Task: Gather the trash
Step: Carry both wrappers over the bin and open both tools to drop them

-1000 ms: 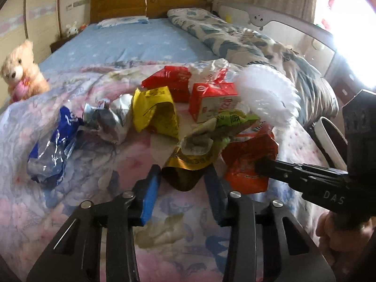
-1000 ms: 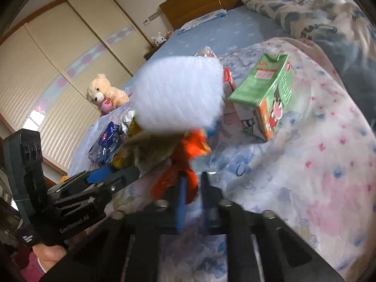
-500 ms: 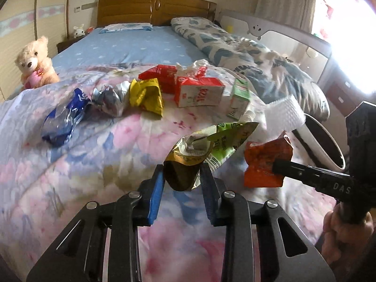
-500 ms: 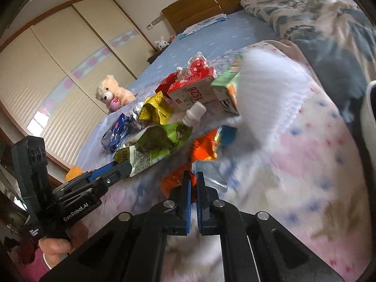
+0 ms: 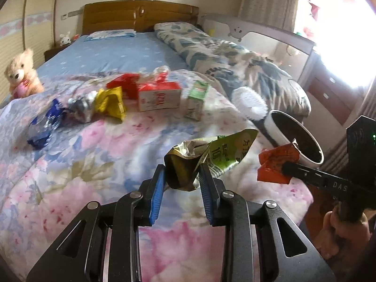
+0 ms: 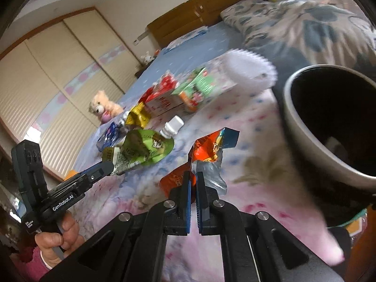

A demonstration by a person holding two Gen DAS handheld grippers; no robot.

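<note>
Clearly the step in hand is the carry: both grippers have trash lifted off the bed [image 5: 98, 155] and are heading for the bin [image 5: 296, 138] at its right edge.

On the left, the left gripper [image 5: 182, 178] has its jaws part-way closed, having just drawn in a little further, and they pinch the crumpled base of a green pouch [image 5: 225, 152] whose capped spout shows in the right wrist view [image 6: 172, 127]. The pouch hangs clear of the quilt, near the bed's front edge, short of the bin.

To the right, the right gripper [image 6: 192, 183] is fully closed on an orange wrapper [image 6: 208, 150]; some clear film is caught with it. The wrapper sits just beside the bin's rim, nearer than the pouch.

Next, I judge, each gripper must bring its piece over the dark mouth before letting go, the right one first since it is closest; a light wrapper released early would likely drop on the quilt.

Much is left: a blue bag [image 5: 44, 127], silver foil [image 5: 81, 108], yellow wrapper [image 5: 110, 102], red carton [image 5: 158, 97], green carton [image 5: 196, 101] and white brush-like thing [image 5: 249, 99] lie across the bed's middle.
</note>
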